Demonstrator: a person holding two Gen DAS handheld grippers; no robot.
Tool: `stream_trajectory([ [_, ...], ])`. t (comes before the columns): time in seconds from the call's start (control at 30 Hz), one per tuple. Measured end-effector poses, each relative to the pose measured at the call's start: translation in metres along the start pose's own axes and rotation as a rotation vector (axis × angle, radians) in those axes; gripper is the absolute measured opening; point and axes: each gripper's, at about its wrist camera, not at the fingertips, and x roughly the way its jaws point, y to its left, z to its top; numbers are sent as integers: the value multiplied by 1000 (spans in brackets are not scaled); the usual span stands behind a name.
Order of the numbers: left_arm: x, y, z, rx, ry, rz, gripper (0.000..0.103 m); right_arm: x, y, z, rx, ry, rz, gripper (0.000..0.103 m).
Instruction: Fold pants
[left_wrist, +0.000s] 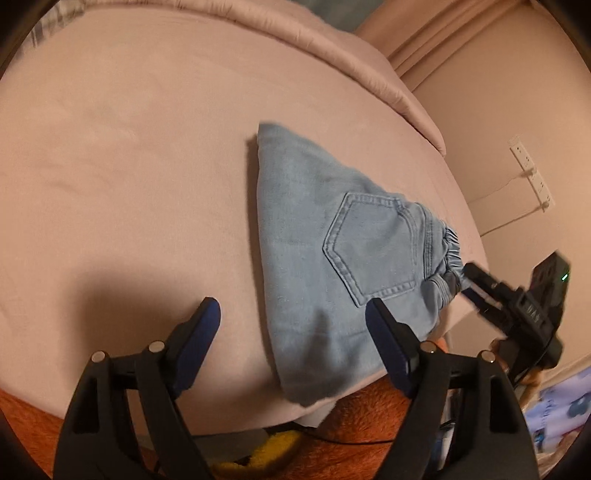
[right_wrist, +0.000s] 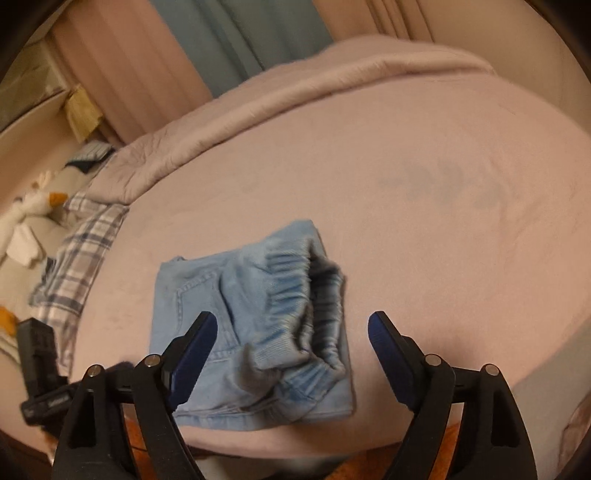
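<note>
The left tool (left_wrist: 293, 317), black-framed with blue pads, hangs with its fingers spread wide and nothing between them; one blue pad (left_wrist: 386, 332) sits over the near part of the folded garment without pressing it, the other over bare sheet. The right tool (right_wrist: 291, 328) is spread just as wide, its left pad (right_wrist: 195, 339) above the denim and its right pad over the sheet, gripping nothing. In the left wrist view the right tool (left_wrist: 476, 286) shows from the side, its tips just beside the gathered waistband.

The light blue denim pants (left_wrist: 332, 251) lie folded into a compact packet on the pink sheeted bed (left_wrist: 129, 166), close to its near edge, a stitched back pocket (left_wrist: 373, 243) facing up. The elastic waistband (right_wrist: 295, 295) is bunched and stands slightly open at the end nearest the right tool. A rolled pink comforter (right_wrist: 258, 110) runs along the bed's far edge. Past the bed's left edge in the right wrist view lie a plaid cloth (right_wrist: 77, 258) and a white soft toy (right_wrist: 29, 210). A white power strip (left_wrist: 532, 170) is fixed to the wall beyond the right edge.
</note>
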Motion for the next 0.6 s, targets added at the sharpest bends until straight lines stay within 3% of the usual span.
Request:
stream_trajectory([
  [0.17, 22, -4, 2, 6, 32, -7, 74, 28, -21, -13, 86, 97, 71, 84],
  [0.37, 35, -13, 14, 47, 42, -1, 54, 46, -30, -14, 170, 142, 216, 82],
  [0.47, 40, -9, 19, 9, 46, -39, 46, 54, -22, -13, 146, 145, 217, 76],
  [0.6, 43, -10, 24, -25, 33, -47, 34, 60, -11, -10, 152, 132, 170, 59],
])
